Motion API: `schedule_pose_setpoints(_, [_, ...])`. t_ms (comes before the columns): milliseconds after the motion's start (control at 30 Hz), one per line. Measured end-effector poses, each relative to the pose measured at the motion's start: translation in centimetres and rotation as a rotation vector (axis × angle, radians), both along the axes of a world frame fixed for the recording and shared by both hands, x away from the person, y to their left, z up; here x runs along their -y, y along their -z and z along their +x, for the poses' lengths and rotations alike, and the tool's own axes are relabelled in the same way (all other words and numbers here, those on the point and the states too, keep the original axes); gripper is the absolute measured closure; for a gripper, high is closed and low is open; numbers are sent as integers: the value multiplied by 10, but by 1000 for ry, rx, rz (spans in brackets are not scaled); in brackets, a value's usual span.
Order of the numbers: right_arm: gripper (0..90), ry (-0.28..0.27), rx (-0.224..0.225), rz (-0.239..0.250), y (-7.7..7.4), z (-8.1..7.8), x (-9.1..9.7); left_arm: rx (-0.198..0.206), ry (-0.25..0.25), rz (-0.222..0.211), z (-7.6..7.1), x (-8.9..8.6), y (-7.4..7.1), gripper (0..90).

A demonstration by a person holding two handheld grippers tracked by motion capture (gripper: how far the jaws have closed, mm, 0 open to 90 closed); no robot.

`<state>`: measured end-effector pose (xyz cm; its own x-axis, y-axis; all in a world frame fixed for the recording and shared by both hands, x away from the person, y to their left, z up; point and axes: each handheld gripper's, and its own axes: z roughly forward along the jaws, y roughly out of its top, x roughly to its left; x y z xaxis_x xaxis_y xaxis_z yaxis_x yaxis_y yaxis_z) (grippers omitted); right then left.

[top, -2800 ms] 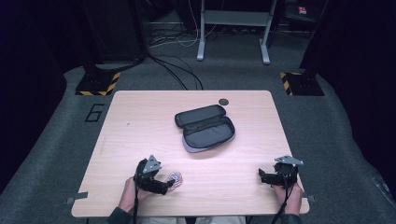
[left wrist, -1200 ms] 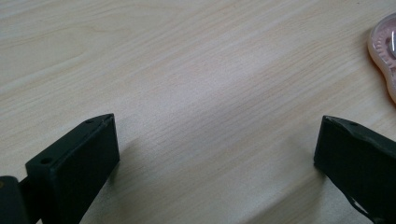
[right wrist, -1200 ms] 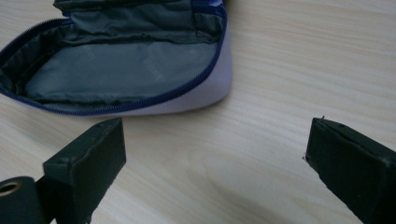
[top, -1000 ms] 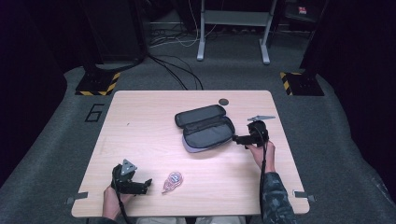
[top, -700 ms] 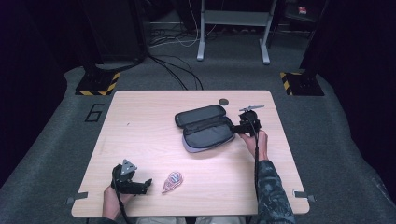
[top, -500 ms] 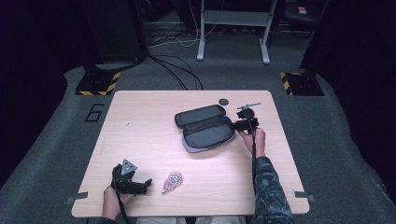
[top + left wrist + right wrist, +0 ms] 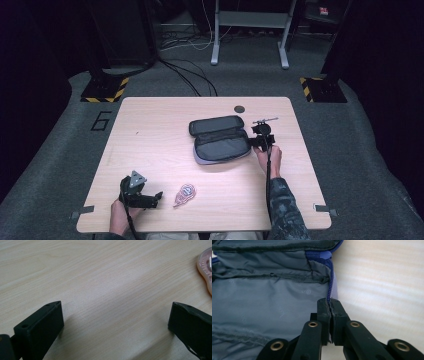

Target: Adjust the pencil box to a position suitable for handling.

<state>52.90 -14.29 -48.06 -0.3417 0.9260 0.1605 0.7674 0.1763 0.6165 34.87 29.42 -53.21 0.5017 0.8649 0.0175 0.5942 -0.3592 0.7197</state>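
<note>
Right now my right tongs [image 7: 329, 305] are pinched together on the edge of the open pouch [image 7: 220, 140], just where its blue zipper [image 7: 329, 280] runs, a little right of centre in the high view. My left tongs [image 7: 115, 322] stand wide apart over bare counter [image 7: 160, 130] at the lower left, holding nothing; a coiled pinkish cable [image 7: 185, 193] lies just beside them.

My worry is the grip: I judge it catches only a thin fold of fabric, so a pull could let it slip free, or drag the whole light pouch across the smooth wood, since nothing pins it down. Tugging at an angle could also snag the zipper teeth.

The pouch is a long, rounded oval with a soft, wrinkled grey lining and stitched seams. The counter is pale, matt wood grain.
</note>
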Motion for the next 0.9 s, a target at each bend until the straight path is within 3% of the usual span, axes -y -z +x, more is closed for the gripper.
schedule_pose_setpoints(267, [858, 4, 10, 36, 3, -29, -7, -1, -2, -2, 0, 0, 0, 1])
schedule_pose_setpoints(500, [879, -7, 39, 51, 7, -40, -10, 1, -5, -6, 0, 0, 0, 1])
schedule_pose_setpoints(767, [887, -31, 40, 50, 8, -46, -17, -1, -4, -4, 0, 0, 0, 2])
schedule_pose_setpoints(900, [887, -67, 45, 44, 10, -55, -21, 0, -7, -8, 0, 1, 0, 2])
